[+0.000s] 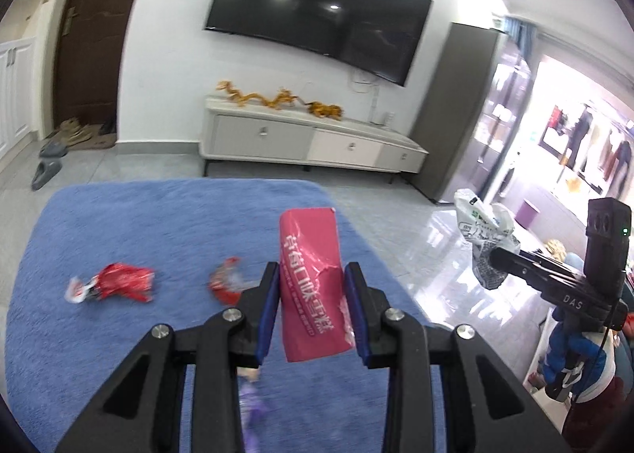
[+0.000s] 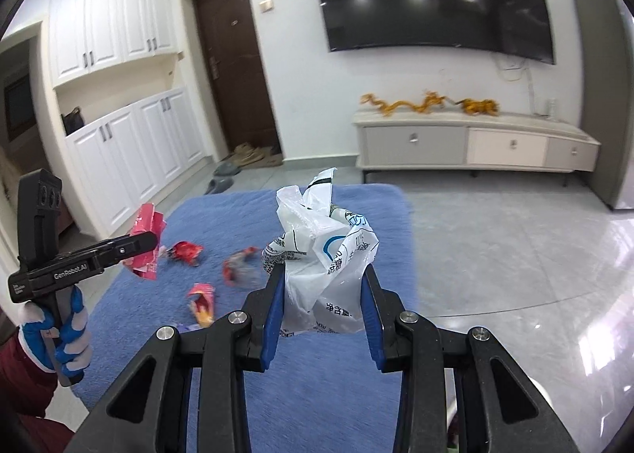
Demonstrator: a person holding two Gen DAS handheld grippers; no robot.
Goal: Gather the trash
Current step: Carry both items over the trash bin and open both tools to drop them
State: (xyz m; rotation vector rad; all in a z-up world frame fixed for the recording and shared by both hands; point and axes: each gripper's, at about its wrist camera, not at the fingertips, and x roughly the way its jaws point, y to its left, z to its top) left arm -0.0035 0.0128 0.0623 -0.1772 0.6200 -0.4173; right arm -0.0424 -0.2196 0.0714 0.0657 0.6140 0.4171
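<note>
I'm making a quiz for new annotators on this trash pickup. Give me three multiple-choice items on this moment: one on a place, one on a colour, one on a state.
1. Where do the loose wrappers lie?
A. on the TV cabinet
B. on the blue rug
C. on the bare tiles

2. What colour is the package in the left gripper?
A. pink
B. green
C. yellow

3. What is the right gripper doing?
A. hanging open with nothing in it
B. pressing on the rug
C. shut on a white plastic bag

Key: 1 B, the red wrappers rest on the blue rug. 2 A, the left gripper clamps a pink package. 3 C, the right gripper squeezes the white plastic bag between its pads.
</note>
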